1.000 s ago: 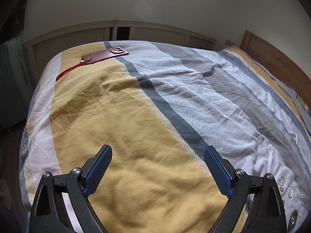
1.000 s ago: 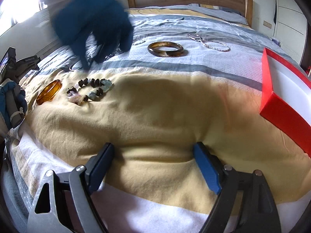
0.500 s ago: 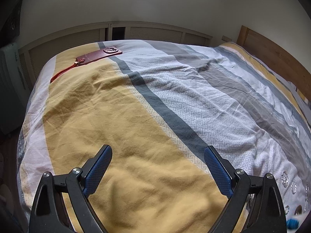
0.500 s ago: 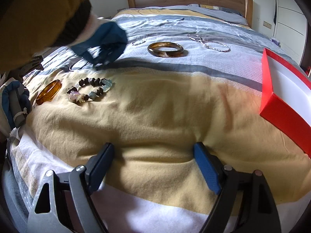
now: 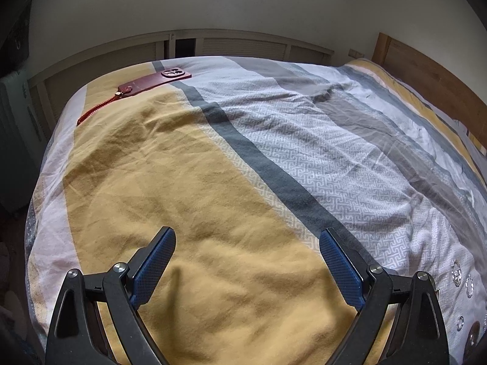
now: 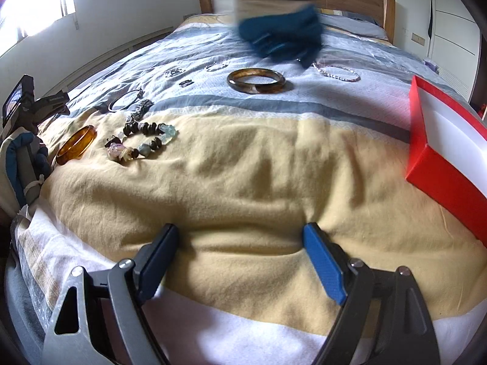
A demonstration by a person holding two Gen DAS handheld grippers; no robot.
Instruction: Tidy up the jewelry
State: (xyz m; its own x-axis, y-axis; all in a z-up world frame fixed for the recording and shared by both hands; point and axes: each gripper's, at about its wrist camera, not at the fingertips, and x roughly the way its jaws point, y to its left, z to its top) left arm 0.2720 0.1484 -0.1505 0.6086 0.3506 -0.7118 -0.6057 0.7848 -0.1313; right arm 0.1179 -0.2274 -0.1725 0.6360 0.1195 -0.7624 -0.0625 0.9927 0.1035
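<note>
Gloved hand now beyond brown bangle.

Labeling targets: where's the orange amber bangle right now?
Right wrist view, far left on the yellow stripe of the bedspread: the orange bangle lies flat just left of the beaded bracelet, far from the red box.

On the bed, a beaded bracelet lies left of centre, a bangle just left of it. Farther back, a second bangle sits centrally, a chain to its right. A box rests at the right edge. A phone lies on the far-left corner in the left view.
</note>
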